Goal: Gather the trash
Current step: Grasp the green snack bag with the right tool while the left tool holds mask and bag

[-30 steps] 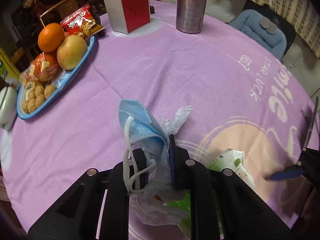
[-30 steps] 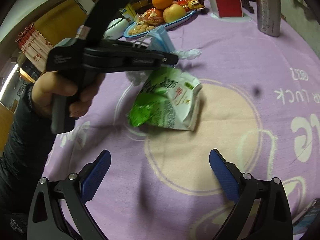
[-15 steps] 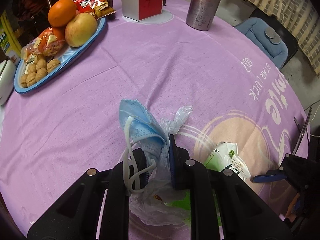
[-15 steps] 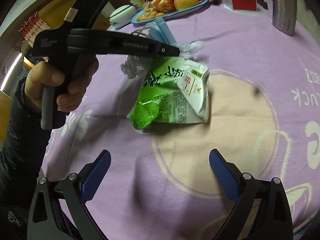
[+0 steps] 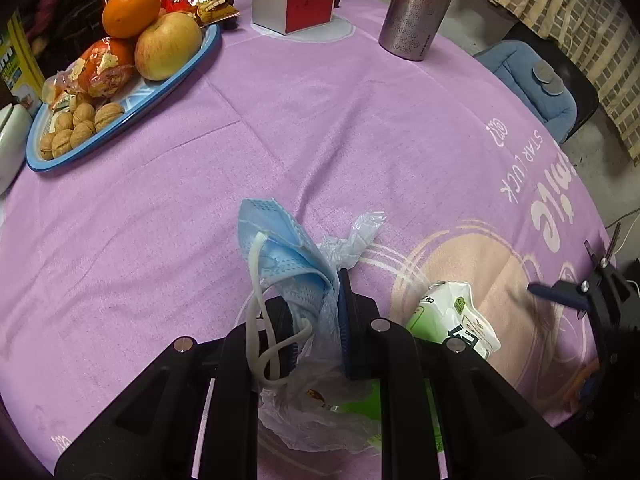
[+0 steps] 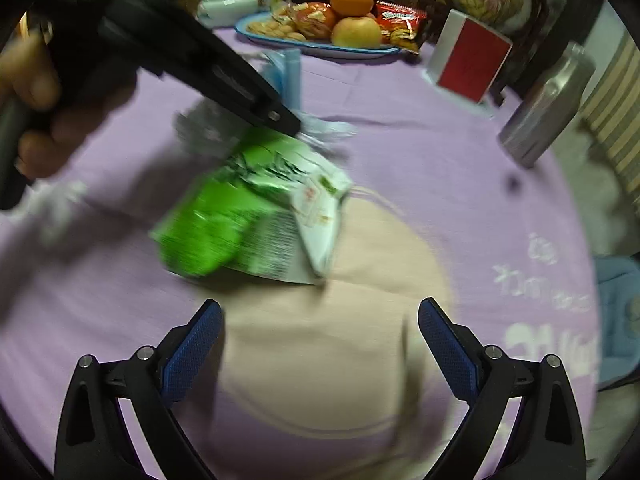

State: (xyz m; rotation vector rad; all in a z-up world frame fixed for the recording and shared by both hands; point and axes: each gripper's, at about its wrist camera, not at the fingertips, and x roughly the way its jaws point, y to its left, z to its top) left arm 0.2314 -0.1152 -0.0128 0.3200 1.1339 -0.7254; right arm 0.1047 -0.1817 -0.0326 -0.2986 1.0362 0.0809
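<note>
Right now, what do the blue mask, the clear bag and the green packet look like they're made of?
Blue mask: soft, matte non-woven fabric, judging by its pleats, dimpled texture and white elastic loop. Clear bag: thin, translucent plastic film, crumpled and faintly shiny. Both are pinched in the left claw. Green packet: probably glossy printed plastic or foil laminate; it is creased and catches light, though blurred.

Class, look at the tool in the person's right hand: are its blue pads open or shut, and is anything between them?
Open. The right tool has its blue pads spread wide with only tablecloth between them; the green snack bag lies ahead.
</note>
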